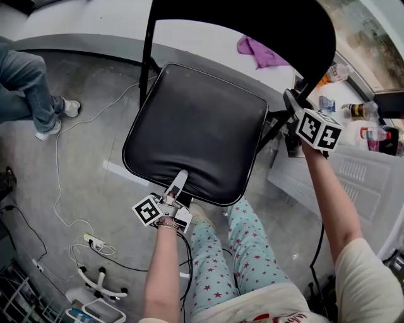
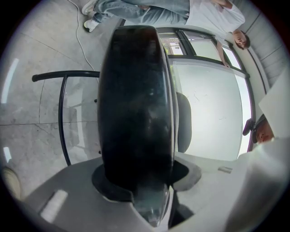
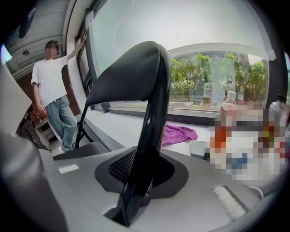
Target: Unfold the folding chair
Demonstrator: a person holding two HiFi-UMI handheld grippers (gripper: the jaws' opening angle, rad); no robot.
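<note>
**Chair Held at Seat and Backrest**

The folding chair (image 1: 208, 107) is standing on the floor (image 1: 88, 158) before the person. The left claw (image 1: 178, 183) is clamping the front edge of the seat (image 1: 196, 135), seemingly to press it flat. The right claw (image 1: 291, 99) is gripping the backrest (image 1: 252, 19) edge, likely steadying the frame. No legible writing is showing

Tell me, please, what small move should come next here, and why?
Probably press the seat fully down with the left gripper, which clamps its front edge, while the right gripper steadies the backrest; the chair looks almost open.
</note>
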